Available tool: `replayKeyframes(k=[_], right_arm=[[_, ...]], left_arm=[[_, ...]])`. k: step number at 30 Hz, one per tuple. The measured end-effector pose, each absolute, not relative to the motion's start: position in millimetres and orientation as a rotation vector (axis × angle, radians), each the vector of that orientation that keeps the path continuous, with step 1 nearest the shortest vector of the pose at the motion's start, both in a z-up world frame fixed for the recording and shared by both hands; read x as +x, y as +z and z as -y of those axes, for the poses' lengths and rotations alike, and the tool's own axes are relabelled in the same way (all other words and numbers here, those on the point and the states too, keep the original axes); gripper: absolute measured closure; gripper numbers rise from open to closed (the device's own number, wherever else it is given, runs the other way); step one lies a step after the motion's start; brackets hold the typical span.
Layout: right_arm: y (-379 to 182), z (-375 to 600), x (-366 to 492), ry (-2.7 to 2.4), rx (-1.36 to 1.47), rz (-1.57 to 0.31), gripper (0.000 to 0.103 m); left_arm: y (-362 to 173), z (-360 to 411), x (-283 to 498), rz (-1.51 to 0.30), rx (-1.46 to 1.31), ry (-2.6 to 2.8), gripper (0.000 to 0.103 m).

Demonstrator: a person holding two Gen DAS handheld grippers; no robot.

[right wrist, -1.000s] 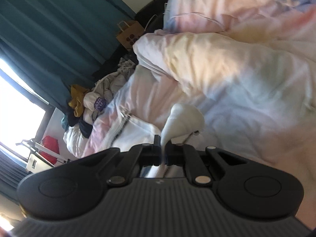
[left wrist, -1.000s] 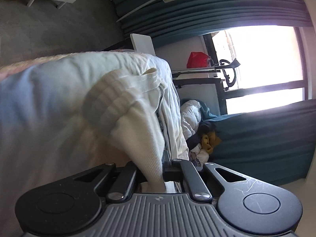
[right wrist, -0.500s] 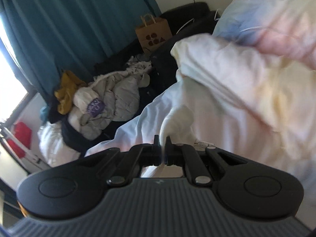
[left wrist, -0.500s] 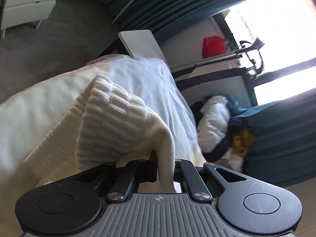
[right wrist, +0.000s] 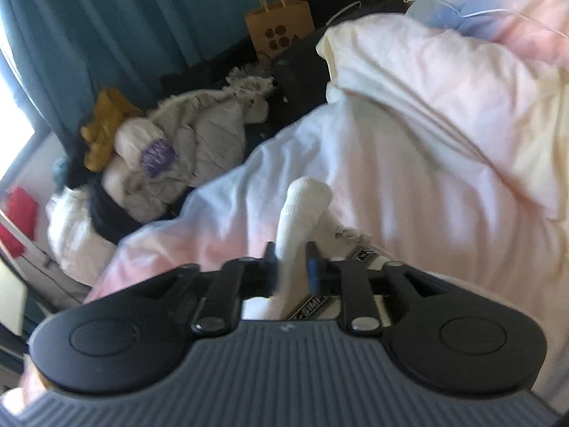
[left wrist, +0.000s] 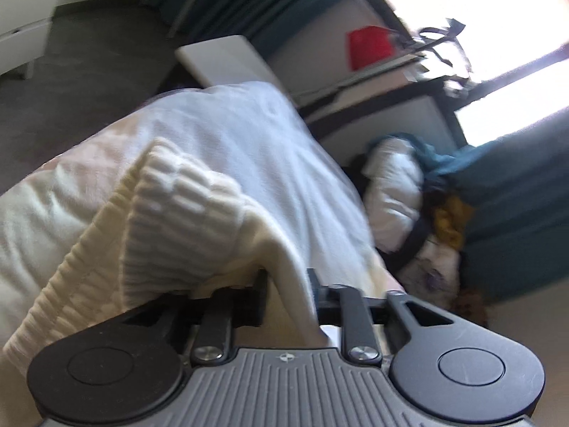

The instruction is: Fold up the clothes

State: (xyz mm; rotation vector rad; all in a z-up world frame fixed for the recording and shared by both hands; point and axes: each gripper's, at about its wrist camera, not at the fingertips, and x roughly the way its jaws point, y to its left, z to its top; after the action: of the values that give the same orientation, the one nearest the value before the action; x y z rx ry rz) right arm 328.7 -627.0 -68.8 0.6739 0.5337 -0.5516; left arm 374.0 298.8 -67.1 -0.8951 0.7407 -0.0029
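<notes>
Left gripper (left wrist: 287,277): nearest the lens in the left wrist view; its jaws are opening, standing apart with a fold of the cream sweater (left wrist: 170,220) running loosely between them; whether either pad presses the cloth cannot be told
Right gripper (right wrist: 291,263): nearest the lens in the right wrist view; its jaws are opening, a narrow gap on each side of a white knitted fold (right wrist: 302,210) that stands upright between them; a printed black-and-white band (right wrist: 313,302) lies just below the fingers
Cream sweater: ribbed knit cuff bunched just beyond the left fingers, draped over the gripper's left side; it lies on the bed
Duvet (right wrist: 409,163): pale, tinted pink, yellow and blue; it spreads under and behind the garment in both views
Clothes heap (right wrist: 177,163): beyond the bed edge, on the floor side; pale jackets, a mustard item (right wrist: 106,124), dark pieces mixed in
Paper bag (right wrist: 279,28): brown, with handles; it stands behind the heap by the wall
Curtains (right wrist: 124,28): teal, farthest back; bright window beside them
Red item (left wrist: 370,46): on a shelf near the window, blurred
</notes>
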Motion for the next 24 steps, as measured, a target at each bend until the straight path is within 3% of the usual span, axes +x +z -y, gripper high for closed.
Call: replayKeyframes(k=[3, 8, 15, 18, 20, 24], right_arm=[[-43, 622, 293, -0.539, 0.689, -0.495, 0.047], [-23, 613, 221, -0.507, 0.749, -0.455, 0.031], [-78, 604, 157, -0.46, 1.048, -0.536, 0.03], [-103, 595, 161, -0.41, 1.112, -0.547, 0.03], [-115, 591, 169, -0.41, 1.129, -0.541, 0.031], [-133, 594, 189, -0.433, 1.152, -0.476, 0.037]], left_arm=[[-50, -298, 343, -0.668, -0.868, -0.061, 0.029], [-43, -295, 268, -0.639, -0.91, -0.069, 0.019], [-90, -310, 199, -0.719, -1.119, 0.011, 0.015], [-115, -314, 202, -0.751, -1.207, 0.045, 0.016], [-125, -312, 210, -0.757, -1.218, 0.145, 0.027], [-131, -307, 234, -0.699, -1.244, 0.162, 0.022]])
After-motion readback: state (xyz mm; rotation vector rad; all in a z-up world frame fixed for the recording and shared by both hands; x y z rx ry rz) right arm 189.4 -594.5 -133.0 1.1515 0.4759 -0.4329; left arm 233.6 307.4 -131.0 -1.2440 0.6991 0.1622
